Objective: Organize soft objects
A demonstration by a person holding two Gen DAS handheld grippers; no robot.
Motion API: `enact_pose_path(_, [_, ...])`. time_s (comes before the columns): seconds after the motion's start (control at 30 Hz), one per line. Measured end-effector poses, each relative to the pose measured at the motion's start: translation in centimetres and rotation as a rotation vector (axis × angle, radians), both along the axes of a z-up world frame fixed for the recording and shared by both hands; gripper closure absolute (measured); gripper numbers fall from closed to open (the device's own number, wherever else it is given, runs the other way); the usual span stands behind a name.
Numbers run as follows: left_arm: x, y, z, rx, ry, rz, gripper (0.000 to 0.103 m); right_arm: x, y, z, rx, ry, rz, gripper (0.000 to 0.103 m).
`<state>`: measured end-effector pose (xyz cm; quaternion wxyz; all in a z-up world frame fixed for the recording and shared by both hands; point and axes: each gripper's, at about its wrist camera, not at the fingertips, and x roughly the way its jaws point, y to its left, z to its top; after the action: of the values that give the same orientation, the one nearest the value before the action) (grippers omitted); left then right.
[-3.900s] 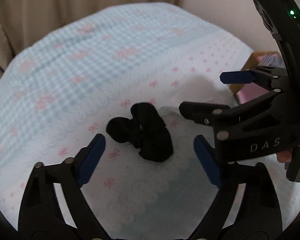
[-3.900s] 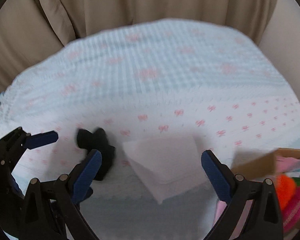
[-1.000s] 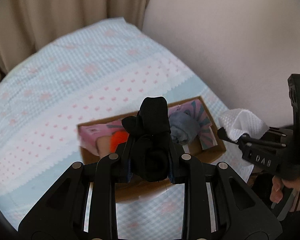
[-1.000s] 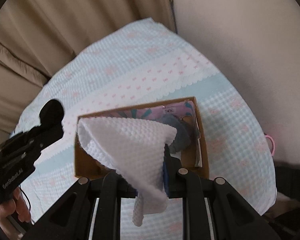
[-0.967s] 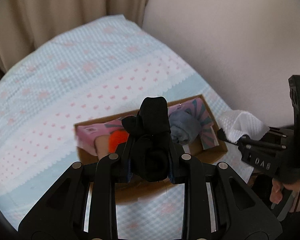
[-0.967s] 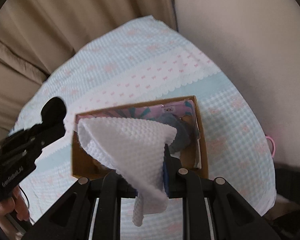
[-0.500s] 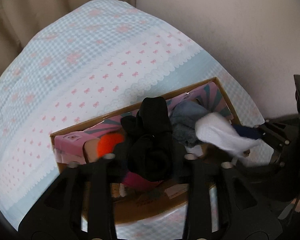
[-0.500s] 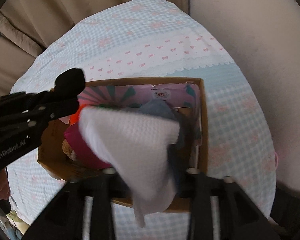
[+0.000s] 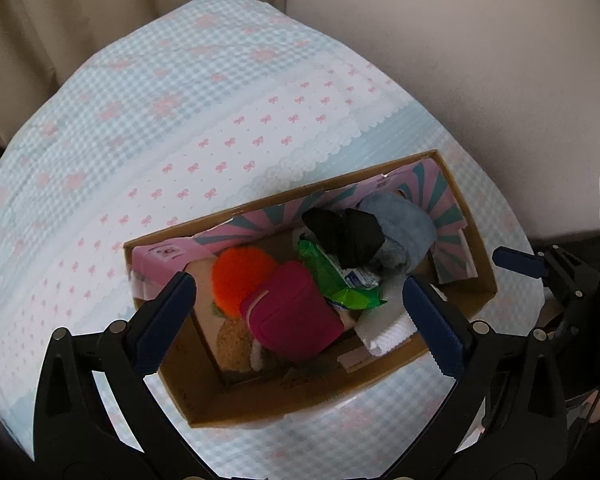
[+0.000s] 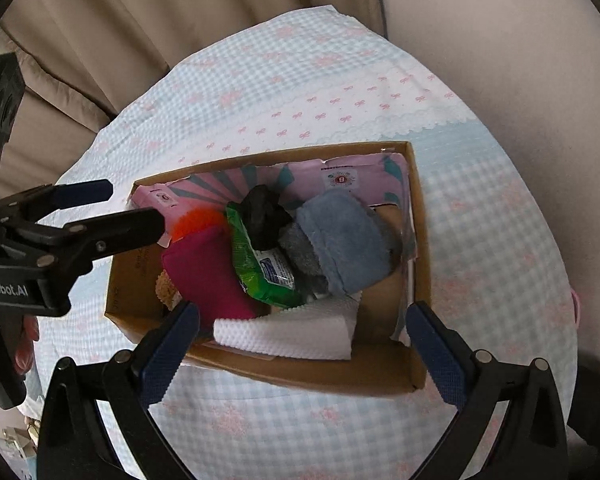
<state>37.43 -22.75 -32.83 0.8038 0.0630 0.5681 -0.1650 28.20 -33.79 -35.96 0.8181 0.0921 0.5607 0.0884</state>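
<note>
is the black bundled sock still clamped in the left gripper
No, the left gripper is open and holds nothing, while the black bundled sock lies in the cardboard box against a grey-blue plush.

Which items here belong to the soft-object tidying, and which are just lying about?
Part of the job:
- black sock bundle
- white cloth
- cardboard box
- left gripper, open
- right gripper, open

Just there:
- green wipes pack
- checked bedcover
- curtain
</note>
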Motion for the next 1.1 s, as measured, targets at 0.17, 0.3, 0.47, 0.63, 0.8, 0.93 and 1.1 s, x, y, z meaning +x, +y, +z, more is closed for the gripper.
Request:
enact_pose_path(0.17, [-1.2, 1.3, 2.3, -0.030, -0.017, 0.035, 0.000, -0.8, 0.2, 1.6, -0.013, -0.023, -0.017, 0.000])
enact_pose_path(0.3, [-3.3, 2.8, 5.6, -0.042, -0.061, 0.043, 0.000, -2.1, 0.8, 4.3, -0.017, -0.064, -0.043, 0.000])
enact_pose_path(0.47, [-7.0, 5.5, 11.5, -0.070, -0.132, 0.061, 0.000, -4.4, 2.4, 9.9, -0.019, -0.139, -0.073, 0.000])
enact_pose_path(0.63, [-11.9, 9.5, 19.0, -0.110, -0.244, 0.105, 0.000, -7.8, 5.2, 17.1, -0.034, -0.245, -0.099, 0.000])
enact_pose_path(0.8, [-17.9, 13.8, 25.5, -0.163, -0.392, 0.164, 0.000, -11.4, 8.8, 23.4, -0.078, -0.346, -0.106, 0.000])
enact_pose_path(0.93, [-21.8, 16.7, 28.5, -0.175, -0.491, 0.188, 0.000, -14.6, 11.7, 27.4, -0.127, -0.437, -0.113, 0.000])
enact_pose_path(1.1, [-25.8, 19.4, 30.5, -0.173, -0.576, 0.211, 0.000, -18.1, 13.9, 30.6, -0.147, -0.518, -0.140, 0.000])
